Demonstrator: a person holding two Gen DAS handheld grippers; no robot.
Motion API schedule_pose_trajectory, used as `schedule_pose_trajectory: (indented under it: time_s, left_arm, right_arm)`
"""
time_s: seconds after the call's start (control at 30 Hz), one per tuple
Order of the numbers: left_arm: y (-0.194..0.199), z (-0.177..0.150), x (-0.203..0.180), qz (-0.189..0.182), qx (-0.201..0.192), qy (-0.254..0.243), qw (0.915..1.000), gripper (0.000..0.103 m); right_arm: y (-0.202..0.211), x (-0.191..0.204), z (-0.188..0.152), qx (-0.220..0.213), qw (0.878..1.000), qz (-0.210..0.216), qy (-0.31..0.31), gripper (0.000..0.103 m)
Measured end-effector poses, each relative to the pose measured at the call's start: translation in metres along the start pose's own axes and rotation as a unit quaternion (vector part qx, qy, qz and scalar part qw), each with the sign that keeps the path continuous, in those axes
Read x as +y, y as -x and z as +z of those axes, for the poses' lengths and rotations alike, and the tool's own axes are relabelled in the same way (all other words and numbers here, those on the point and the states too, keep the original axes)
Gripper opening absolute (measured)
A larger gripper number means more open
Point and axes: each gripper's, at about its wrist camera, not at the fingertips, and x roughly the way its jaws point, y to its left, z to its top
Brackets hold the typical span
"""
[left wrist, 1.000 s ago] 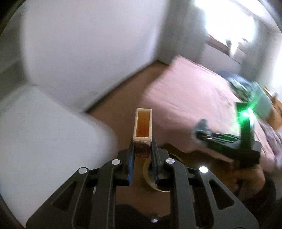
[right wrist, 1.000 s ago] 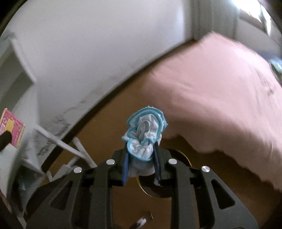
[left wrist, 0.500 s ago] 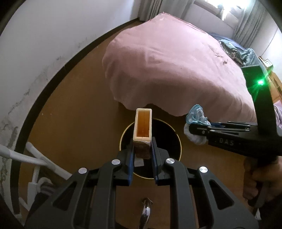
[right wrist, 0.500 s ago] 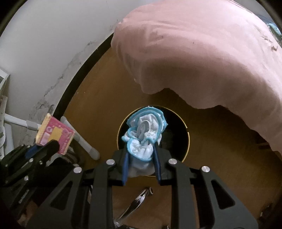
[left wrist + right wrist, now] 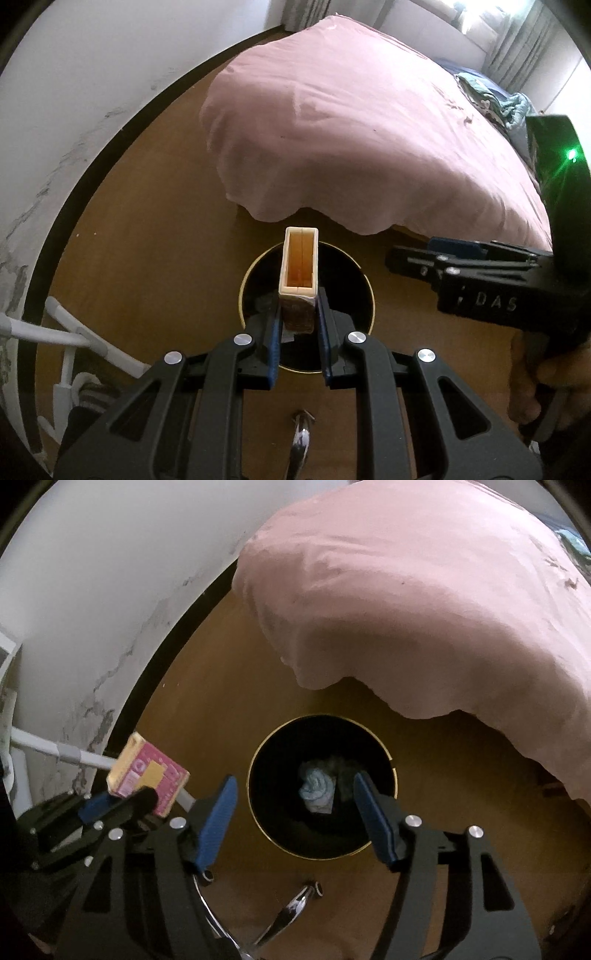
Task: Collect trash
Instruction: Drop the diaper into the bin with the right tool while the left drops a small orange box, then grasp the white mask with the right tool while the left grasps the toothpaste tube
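My left gripper (image 5: 298, 314) is shut on a small cream and pink carton (image 5: 299, 266), held above a round black bin with a gold rim (image 5: 354, 258) on the wooden floor. The carton also shows in the right wrist view (image 5: 147, 779), left of the bin (image 5: 391, 760). My right gripper (image 5: 295, 805) is open and empty over the bin. A blue and white crumpled cloth (image 5: 317, 786) lies inside the bin. The right gripper shows in the left wrist view (image 5: 413, 258), right of the bin.
A bed with a pink cover (image 5: 369, 129) stands just behind the bin. A white wall with a dark skirting (image 5: 92, 122) runs along the left. A white metal frame (image 5: 66, 332) stands at the lower left. Clothes (image 5: 498, 99) lie at the bed's far end.
My right gripper has opened and the blue and white cloth has dropped into the bin. My left gripper still holds the carton over the bin.
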Motion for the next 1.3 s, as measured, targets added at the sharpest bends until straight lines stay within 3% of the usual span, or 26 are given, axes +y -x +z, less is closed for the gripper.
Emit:
schedule_pose_trajectory:
  time_s: [0.13, 0.2, 0.27, 0.33, 0.47, 0.5, 0.57, 0.63, 0.8, 0.93, 1.0, 1.07, 1.1, 1.17, 1.27, 1.3]
  left_arm:
    - [-0.005, 0.004, -0.012, -0.011, 0.008, -0.009, 0.9999, 0.016]
    - [-0.009, 0.009, -0.019, -0.016, 0.021, -0.017, 0.9995, 0.022]
    - [-0.007, 0.011, -0.023, -0.011, 0.019, -0.022, 0.9995, 0.051]
    - [0.002, 0.013, -0.026, 0.004, 0.002, -0.027, 0.9996, 0.065]
    - [0.025, 0.011, -0.026, 0.016, -0.007, -0.032, 0.9993, 0.067]
    - [0.037, 0.010, -0.026, 0.022, -0.015, -0.034, 0.9991, 0.069]
    - [0.063, 0.007, -0.025, 0.036, -0.035, -0.039, 0.9980, 0.085]
    - [0.101, 0.002, -0.024, 0.060, -0.065, -0.046, 0.9950, 0.093]
    - [0.207, -0.034, -0.008, 0.117, -0.133, -0.054, 0.9827, 0.096]
    - [0.285, -0.083, 0.039, 0.174, -0.156, 0.005, 0.9723, 0.096]
    - [0.319, -0.116, 0.073, 0.209, -0.162, 0.055, 0.9629, 0.096]
    - [0.348, -0.148, 0.108, 0.244, -0.166, 0.107, 0.9495, 0.096]
    - [0.368, -0.175, 0.132, 0.273, -0.167, 0.145, 0.9362, 0.096]
    - [0.389, -0.206, 0.157, 0.303, -0.169, 0.187, 0.9193, 0.096]
    - [0.422, -0.268, 0.195, 0.342, -0.174, 0.270, 0.8832, 0.096]
    - [0.432, -0.289, 0.207, 0.351, -0.180, 0.303, 0.8676, 0.096]
  right_arm:
    - [0.012, -0.012, 0.002, -0.022, 0.999, 0.000, -0.024, 0.066]
    - [0.017, -0.019, 0.003, -0.033, 0.999, -0.003, -0.039, 0.067]
    - [0.021, -0.025, 0.003, -0.039, 0.998, -0.002, -0.050, 0.068]
    - [0.024, -0.028, 0.003, -0.042, 0.998, -0.001, -0.056, 0.069]
    - [0.029, -0.023, 0.003, -0.050, 0.998, 0.001, -0.050, 0.069]
    - [0.033, -0.020, 0.003, -0.054, 0.998, 0.001, -0.045, 0.070]
    - [0.040, -0.012, 0.005, -0.062, 0.998, -0.001, -0.032, 0.075]
    - [0.052, 0.003, 0.004, -0.078, 0.997, -0.006, -0.009, 0.079]
    - [0.089, 0.062, -0.002, -0.114, 0.991, 0.005, 0.063, 0.083]
    - [0.130, 0.144, -0.017, -0.149, 0.976, 0.050, 0.149, 0.086]
    - [0.144, 0.188, -0.028, -0.155, 0.965, 0.082, 0.195, 0.087]
    - [0.156, 0.248, -0.046, -0.151, 0.946, 0.125, 0.257, 0.087]
    - [0.159, 0.270, -0.052, -0.148, 0.939, 0.140, 0.276, 0.087]
    - [0.164, 0.332, -0.072, -0.132, 0.916, 0.185, 0.331, 0.087]
    - [0.166, 0.406, -0.099, -0.110, 0.885, 0.227, 0.391, 0.087]
    - [0.166, 0.429, -0.108, -0.107, 0.874, 0.238, 0.410, 0.087]
